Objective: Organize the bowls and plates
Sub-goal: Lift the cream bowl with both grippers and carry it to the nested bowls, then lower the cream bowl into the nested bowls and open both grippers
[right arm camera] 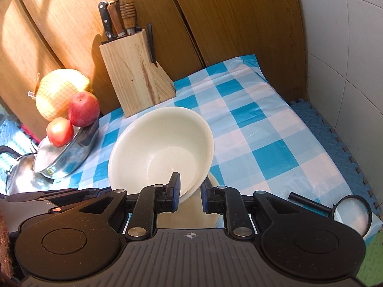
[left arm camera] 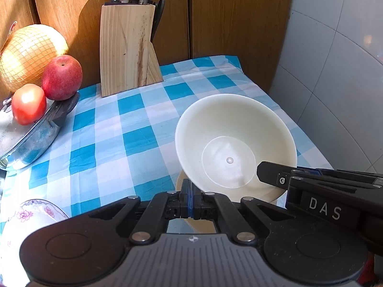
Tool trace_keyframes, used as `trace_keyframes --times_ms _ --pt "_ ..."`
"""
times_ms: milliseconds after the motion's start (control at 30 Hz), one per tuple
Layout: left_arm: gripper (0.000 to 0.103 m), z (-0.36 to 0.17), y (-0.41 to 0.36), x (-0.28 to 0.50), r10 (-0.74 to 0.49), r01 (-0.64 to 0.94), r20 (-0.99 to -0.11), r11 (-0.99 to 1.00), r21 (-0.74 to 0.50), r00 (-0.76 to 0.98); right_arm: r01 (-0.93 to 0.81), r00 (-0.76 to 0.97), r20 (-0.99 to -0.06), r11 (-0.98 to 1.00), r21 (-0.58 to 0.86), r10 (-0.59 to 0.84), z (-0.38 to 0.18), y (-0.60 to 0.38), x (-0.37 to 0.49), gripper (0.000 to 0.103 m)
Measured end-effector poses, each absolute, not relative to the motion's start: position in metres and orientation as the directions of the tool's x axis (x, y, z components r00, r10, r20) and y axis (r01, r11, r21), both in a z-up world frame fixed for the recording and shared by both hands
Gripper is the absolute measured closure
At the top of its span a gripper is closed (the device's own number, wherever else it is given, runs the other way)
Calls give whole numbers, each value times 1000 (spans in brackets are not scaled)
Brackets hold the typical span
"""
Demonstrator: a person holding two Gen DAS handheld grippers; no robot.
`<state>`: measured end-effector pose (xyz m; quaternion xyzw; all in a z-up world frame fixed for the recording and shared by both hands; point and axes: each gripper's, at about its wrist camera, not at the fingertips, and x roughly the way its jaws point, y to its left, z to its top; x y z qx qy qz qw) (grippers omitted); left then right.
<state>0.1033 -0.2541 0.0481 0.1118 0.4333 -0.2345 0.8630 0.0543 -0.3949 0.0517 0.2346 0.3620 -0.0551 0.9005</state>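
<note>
A cream bowl [left arm camera: 235,143] [right arm camera: 162,148] hangs tilted over the blue checked tablecloth [left arm camera: 115,129], its inside facing me. A second cream dish [left arm camera: 179,179] [right arm camera: 213,181] sits right beneath it. My left gripper [left arm camera: 190,198] is shut, its fingertips pinched at the bowl's near left rim. My right gripper [right arm camera: 190,191] grips the near right rim, one finger inside the bowl and one outside. In the left wrist view the right gripper's finger [left arm camera: 270,172] reaches in over the bowl's wall. The left gripper's body [right arm camera: 59,198] shows at the lower left of the right wrist view.
A knife block [left arm camera: 126,47] [right arm camera: 136,71] stands against the wooden doors. At the left, a tomato [left arm camera: 28,104], an apple [left arm camera: 62,77] and a netted pomelo [left arm camera: 31,55] sit by a steel pan lid [left arm camera: 28,138]. A floral bowl [left arm camera: 31,217] lies near left, a magnifying glass [right arm camera: 352,212] near right.
</note>
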Motion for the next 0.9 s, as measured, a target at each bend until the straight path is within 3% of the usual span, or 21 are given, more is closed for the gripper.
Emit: trace_keyframes --times_ms 767,900 --pt "103 32 -246 90 -291 504 -820 863 -3 493 271 691 -721 908 321 49 40 -379 41 79" --pt "103 36 -244 87 -291 508 -815 861 5 501 259 685 -727 912 317 58 40 -379 41 74"
